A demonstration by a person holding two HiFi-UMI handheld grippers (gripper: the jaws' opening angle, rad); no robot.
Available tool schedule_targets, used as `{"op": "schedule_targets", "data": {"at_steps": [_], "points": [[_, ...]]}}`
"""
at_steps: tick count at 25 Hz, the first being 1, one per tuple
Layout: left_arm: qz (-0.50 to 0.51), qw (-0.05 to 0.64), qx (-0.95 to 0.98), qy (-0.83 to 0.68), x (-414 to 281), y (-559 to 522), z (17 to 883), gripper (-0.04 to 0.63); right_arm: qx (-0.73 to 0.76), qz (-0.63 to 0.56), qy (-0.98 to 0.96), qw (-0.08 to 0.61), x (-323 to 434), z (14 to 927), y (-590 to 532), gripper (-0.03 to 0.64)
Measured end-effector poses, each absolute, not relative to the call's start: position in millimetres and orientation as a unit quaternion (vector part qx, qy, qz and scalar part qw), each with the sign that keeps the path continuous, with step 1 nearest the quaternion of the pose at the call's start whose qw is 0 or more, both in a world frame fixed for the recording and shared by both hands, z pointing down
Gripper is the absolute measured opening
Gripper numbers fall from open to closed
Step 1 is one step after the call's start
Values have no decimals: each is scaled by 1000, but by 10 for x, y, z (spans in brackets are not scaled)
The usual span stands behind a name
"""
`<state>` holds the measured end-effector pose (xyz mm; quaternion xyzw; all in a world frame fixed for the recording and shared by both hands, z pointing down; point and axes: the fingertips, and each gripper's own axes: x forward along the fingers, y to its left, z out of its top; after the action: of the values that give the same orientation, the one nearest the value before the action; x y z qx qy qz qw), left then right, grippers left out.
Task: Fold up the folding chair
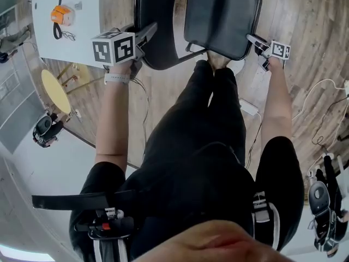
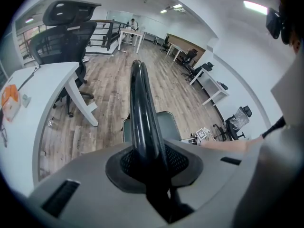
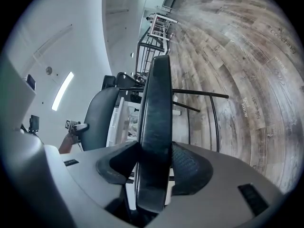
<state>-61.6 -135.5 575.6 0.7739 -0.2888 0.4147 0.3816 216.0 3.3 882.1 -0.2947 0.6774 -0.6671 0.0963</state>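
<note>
I am looking steeply down at the black folding chair. Its backrest (image 1: pixel 158 23) is on the left and its padded seat (image 1: pixel 221 16) on the right. My left gripper (image 1: pixel 146 36) is shut on the backrest's edge (image 2: pixel 142 122), which runs up between its jaws (image 2: pixel 152 161). My right gripper (image 1: pixel 255 40) is shut on the seat's side edge (image 3: pixel 154 127), which stands on edge between both pads (image 3: pixel 154 166). The right gripper view also shows the backrest (image 3: pixel 97 118) and the chair's thin metal legs (image 3: pixel 213 109) over the wooden floor.
A white desk (image 1: pixel 76 34) with an orange object (image 1: pixel 61 14) stands at the far left, with a yellow round stool (image 1: pixel 54 89) beside it. A white power strip (image 1: pixel 248 107) and cables (image 1: pixel 322 91) lie on the floor at the right. A black office chair (image 2: pixel 66 32) stands behind the desk.
</note>
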Motion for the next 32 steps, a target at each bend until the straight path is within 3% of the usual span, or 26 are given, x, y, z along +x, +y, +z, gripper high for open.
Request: {"op": "schedule_targets", "data": {"at_steps": [3, 7, 10, 16, 32], "points": [[415, 375, 776, -292, -570, -1342, 5656, 71, -294, -660, 686, 92, 2060, 8624, -13, 210], [417, 365, 777, -298, -553, -1341, 5527, 74, -248, -659, 695, 145, 1756, 8220, -146, 198], [424, 356, 776, -301, -555, -1356, 5442, 75, -269, -648, 705, 104, 1707, 8173, -166, 182], [425, 352, 771, -318, -665, -1420, 5312, 74, -226, -636, 725, 137, 1319, 7758, -365, 161], [416, 342, 775, -332, -1328, -1706, 5115, 71, -201, -625, 749, 91, 145, 7203, -848, 109]]}}
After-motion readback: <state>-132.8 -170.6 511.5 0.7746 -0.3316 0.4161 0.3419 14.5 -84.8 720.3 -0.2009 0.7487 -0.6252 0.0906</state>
